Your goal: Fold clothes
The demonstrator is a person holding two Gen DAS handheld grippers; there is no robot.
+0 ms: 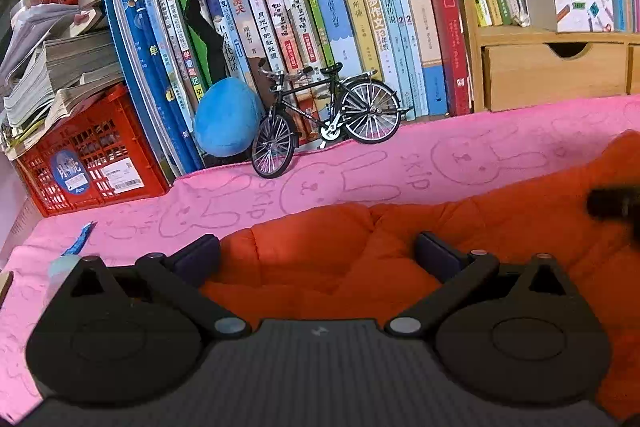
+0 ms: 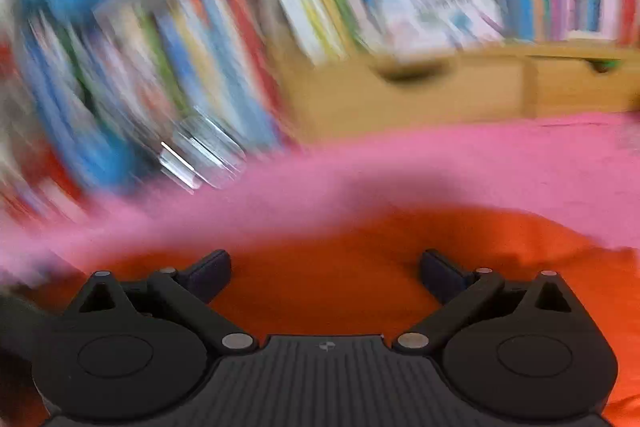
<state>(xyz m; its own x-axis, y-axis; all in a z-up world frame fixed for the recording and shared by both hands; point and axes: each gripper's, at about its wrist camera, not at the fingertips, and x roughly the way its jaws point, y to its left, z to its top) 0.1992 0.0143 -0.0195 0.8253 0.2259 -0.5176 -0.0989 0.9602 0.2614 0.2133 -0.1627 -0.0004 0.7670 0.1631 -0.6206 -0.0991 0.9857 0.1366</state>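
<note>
Covering the surface, pink bunny-print towel (image 1: 440,163), orange garment (image 1: 320,255), bookshelf (image 1: 360,7) behind

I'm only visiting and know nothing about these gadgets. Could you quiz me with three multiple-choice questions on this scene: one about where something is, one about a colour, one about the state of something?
1. Where does the toy bicycle stand?
A. in the red crate
B. on the pink cloth's far edge, in front of the books
C. on top of the wooden drawers

2. What colour is the garment under the grippers?
A. orange-red
B. green
C. white

3. How do the left gripper's jaws stand?
A. shut on the garment
B. shut on nothing
C. wide open above the garment

Answers:
1 B, its wheels rest on the pink cloth before the books.
2 A, both views show orange-red fabric.
3 C, a broad gap shows between the fingers.
</note>
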